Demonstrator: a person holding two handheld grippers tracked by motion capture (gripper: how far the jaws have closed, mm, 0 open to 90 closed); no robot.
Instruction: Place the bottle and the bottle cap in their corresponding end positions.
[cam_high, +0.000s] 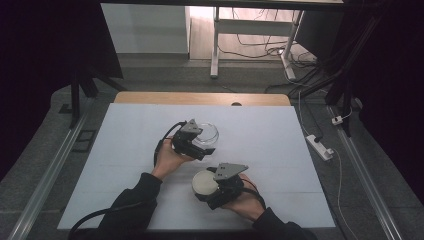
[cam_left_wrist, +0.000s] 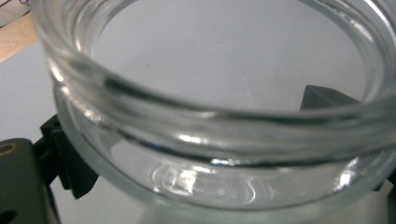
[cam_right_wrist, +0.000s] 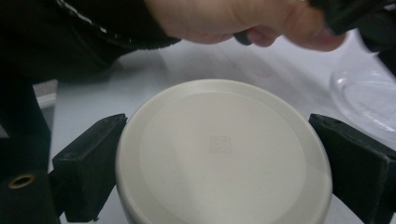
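Note:
A clear glass jar with a threaded open mouth stands near the middle of the white table. My left gripper is shut on it, and in the left gripper view the jar sits between the two black jaws of that gripper. Nearer the person, a round cream lid is held flat side up. My right gripper is shut on this lid, one jaw against each side of its rim. The glass jar lies just beyond the lid at the right.
A white sheet covers the table, with a wooden strip along the far edge. The person's left hand hangs over the table beyond the lid. A power strip and cables lie on the floor to the right.

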